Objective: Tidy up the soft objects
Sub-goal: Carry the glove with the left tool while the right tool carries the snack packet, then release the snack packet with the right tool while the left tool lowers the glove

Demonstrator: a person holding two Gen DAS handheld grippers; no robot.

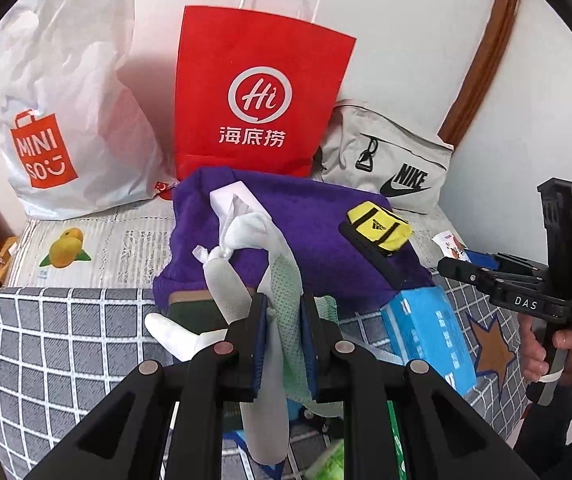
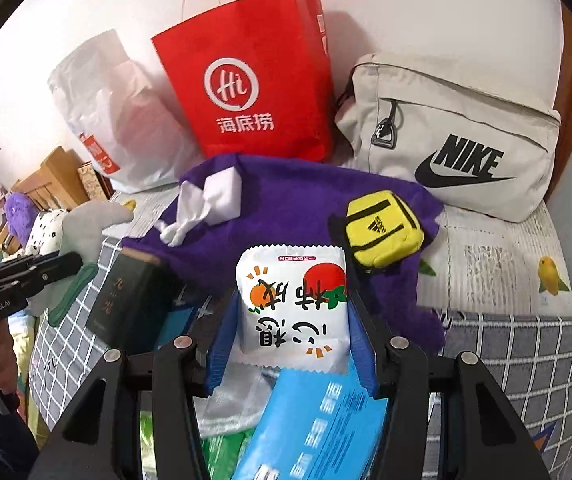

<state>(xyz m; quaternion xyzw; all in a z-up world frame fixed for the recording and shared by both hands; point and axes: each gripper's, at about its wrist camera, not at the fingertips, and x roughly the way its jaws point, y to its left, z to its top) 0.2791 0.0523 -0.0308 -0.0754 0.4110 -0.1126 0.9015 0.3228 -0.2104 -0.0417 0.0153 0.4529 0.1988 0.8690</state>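
Left-wrist view: your left gripper [image 1: 282,336] is clenched on a limp mesh glove [image 1: 286,300], pale green and white, which hangs through the jaws and droops below them. The pinch sits mid-fabric, so both ends dangle; that suits a floppy item, since nothing rigid needs aligning. One glove finger is knotted to a strip of white tissue [image 1: 226,254], trailing from the white tissue pack [image 1: 232,200] on the purple towel [image 1: 318,216].

Right-wrist view: your right gripper [image 2: 292,320] grasps a white snack packet [image 2: 292,300] printed with orange fruit, blue pads [image 2: 222,344] pressing its two side edges. The jaws stand about half-spread because the packet is wide. It is held off the bed, print facing the lens and upside down.

Surroundings: the yellow Adidas pouch [image 2: 382,232] rests on the towel's right part, a blue carton [image 2: 318,420] lies just below the packet, and a dark box [image 2: 126,300] sits at the towel's left edge. Against the wall stand a red paper bag [image 1: 262,92], a white Miniso bag [image 1: 70,120] and a grey Nike bag [image 2: 454,136], all on the checked bedspread [image 1: 46,340].

Judgement: both hands are loaded and mid-carry; the bags look like the likely destinations, though which item goes where cannot be told. Watch the knotted tissue: it may drag the tissue pack along.
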